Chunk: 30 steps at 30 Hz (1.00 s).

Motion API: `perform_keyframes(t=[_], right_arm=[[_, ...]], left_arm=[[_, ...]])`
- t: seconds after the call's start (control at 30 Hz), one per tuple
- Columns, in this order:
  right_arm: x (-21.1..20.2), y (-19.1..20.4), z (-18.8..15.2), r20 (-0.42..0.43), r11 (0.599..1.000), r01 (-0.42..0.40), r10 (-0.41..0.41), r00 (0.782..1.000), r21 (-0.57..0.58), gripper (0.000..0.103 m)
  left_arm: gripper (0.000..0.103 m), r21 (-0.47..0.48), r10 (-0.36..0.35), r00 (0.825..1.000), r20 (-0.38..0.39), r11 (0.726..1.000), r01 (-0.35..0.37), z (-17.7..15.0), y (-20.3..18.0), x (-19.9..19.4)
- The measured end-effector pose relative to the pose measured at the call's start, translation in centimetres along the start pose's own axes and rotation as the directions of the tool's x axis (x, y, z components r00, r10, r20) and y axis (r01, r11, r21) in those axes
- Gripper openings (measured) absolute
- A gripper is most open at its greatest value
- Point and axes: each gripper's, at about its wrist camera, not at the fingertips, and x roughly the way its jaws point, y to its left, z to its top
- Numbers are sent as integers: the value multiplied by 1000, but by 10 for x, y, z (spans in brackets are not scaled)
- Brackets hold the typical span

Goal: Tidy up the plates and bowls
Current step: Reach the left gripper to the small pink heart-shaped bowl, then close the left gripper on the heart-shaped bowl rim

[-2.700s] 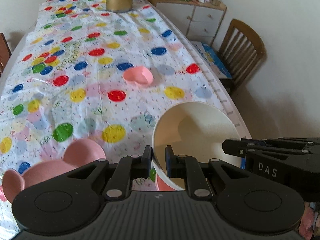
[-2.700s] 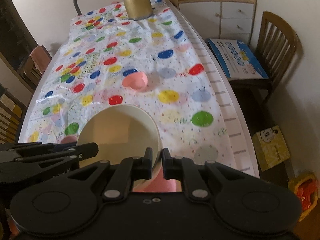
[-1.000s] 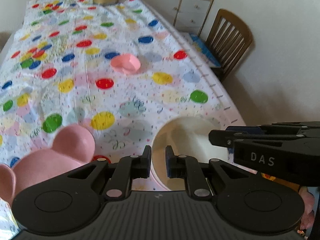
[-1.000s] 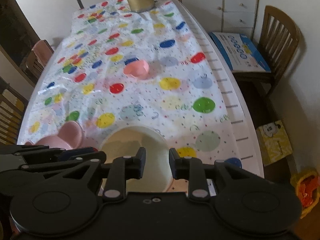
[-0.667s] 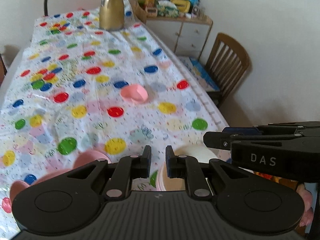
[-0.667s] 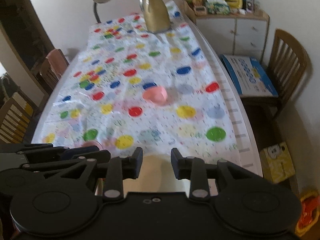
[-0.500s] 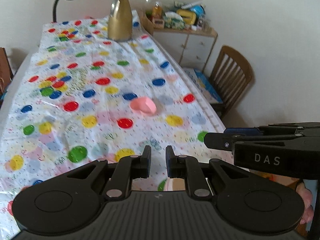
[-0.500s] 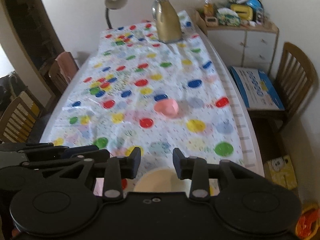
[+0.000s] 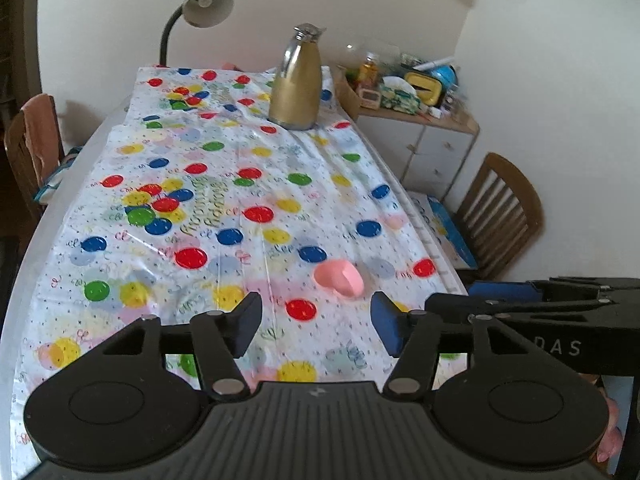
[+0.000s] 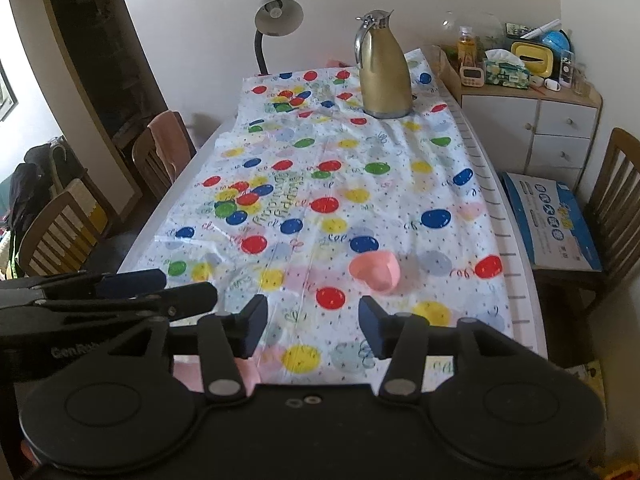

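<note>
A small pink heart-shaped bowl (image 9: 339,279) (image 10: 376,266) sits alone on the dotted tablecloth (image 9: 224,216) (image 10: 360,168), well beyond both grippers. My left gripper (image 9: 316,328) hangs above the near end of the table. Its jaws are opening and only cloth shows between them. My right gripper (image 10: 312,326) is level with it, also opening and empty. Each shows in the other's view, the right gripper (image 9: 448,300) at the right and the left gripper (image 10: 188,286) at the left. A pink plate edge (image 10: 188,376) peeks out under the fingers. The cream bowl is hidden.
A gold thermos jug (image 9: 296,80) (image 10: 384,68) stands at the table's far end beside a desk lamp (image 10: 276,14). A cluttered cabinet (image 10: 528,116) and a chair with a blue box (image 10: 552,224) are on the right. More chairs (image 10: 60,232) line the left side.
Both grippers let go of the cream bowl's rim, opened wider, rose and tilted up. The bowl and pink plate slid out of view below the gripper bodies.
</note>
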Motion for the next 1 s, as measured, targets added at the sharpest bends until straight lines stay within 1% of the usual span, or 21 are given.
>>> perform_keyframes(t=[0.07,0.2,0.27,0.3,0.37,0.4,0.47,0.5,0.7,0.83,1.0], right_arm=[[6,-5,7,3,1000,-4,4,1000,-9,62],[21,-18,21,1,1000,-8,8,1000,-28,70],[30,-26,29,0,999,-9,9,1000,-38,78],[34,-30,33,1,999,-8,9,1000,-45,80],[44,-39,39,-1,999,-9,8,1000,-51,87],[48,-44,42,-3,999,-13,12,1000,-51,89],[60,-55,48,-12,998,-16,16,1000,-52,95],[67,-61,50,-18,998,-16,15,1000,-54,97],[111,-86,56,-70,996,-13,7,997,-88,97],[141,-100,53,-135,997,-14,3,991,-79,94],[174,-112,44,-194,998,-15,1,981,-67,88]], left_arm=[[67,-8,20,1000,11,1000,-20,6,2,6],[71,-36,33,999,21,999,-32,21,4,24],[71,-45,38,999,21,998,-37,28,4,36],[72,-51,42,999,19,998,-41,31,4,43],[77,-63,49,999,12,997,-48,36,4,57],[79,-69,57,998,8,996,-56,39,4,65],[79,-78,60,998,-5,995,-60,43,3,82],[79,-82,60,998,-17,995,-61,44,3,91],[79,-131,80,991,-111,987,-94,50,7,150],[79,-135,89,982,-168,984,-113,47,6,183],[79,-151,96,969,-229,980,-133,39,8,217]])
